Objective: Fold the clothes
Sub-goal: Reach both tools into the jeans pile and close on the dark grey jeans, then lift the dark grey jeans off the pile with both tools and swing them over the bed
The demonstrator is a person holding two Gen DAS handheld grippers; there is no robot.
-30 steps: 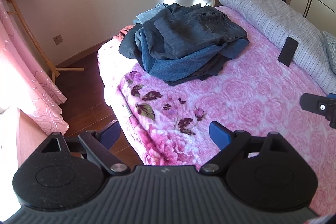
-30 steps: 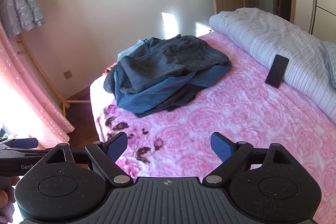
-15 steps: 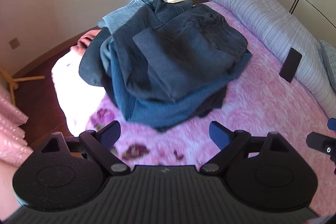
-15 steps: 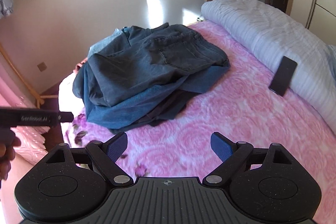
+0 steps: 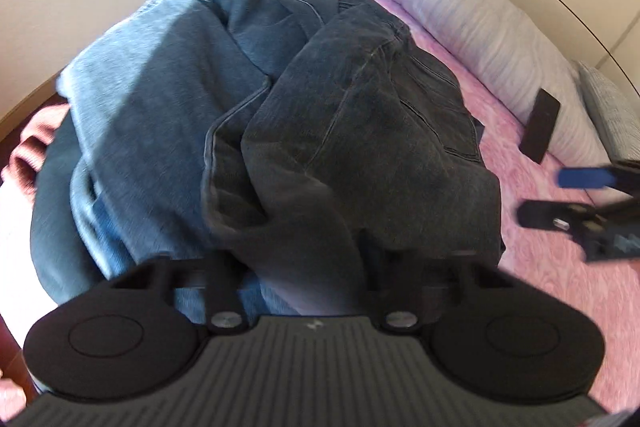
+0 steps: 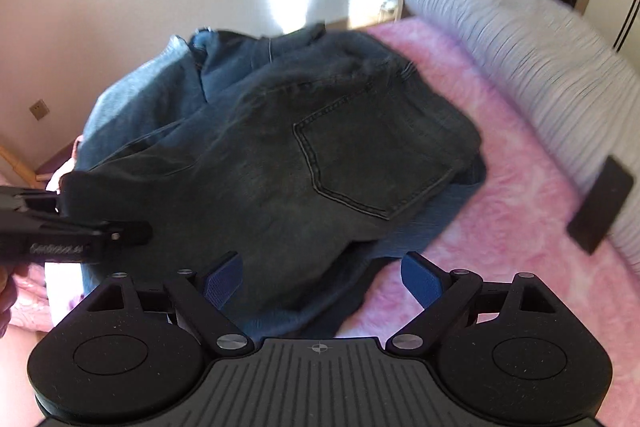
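A heap of jeans lies on the pink bed. The top pair is dark grey-black [image 6: 320,163], also in the left wrist view [image 5: 360,131]; lighter blue jeans [image 5: 148,95] lie under it. My left gripper [image 5: 308,267] is pushed into the near edge of the dark jeans; cloth covers its fingertips, so its state is hidden. It shows from the side in the right wrist view [image 6: 132,229]. My right gripper [image 6: 320,279] is open, its blue pads on either side of the dark jeans' near edge, not closed.
The pink rose-patterned blanket [image 6: 500,227] covers the bed. A rolled grey striped duvet [image 6: 540,59] lies along the far right side, with a black phone [image 6: 600,211] leaning on it. A reddish garment [image 5: 28,151] sits at the heap's left edge.
Both grippers have moved forward to the heap of jeans. The left one has gone into the near edge of the dark jeans; the right now straddles the same edge.
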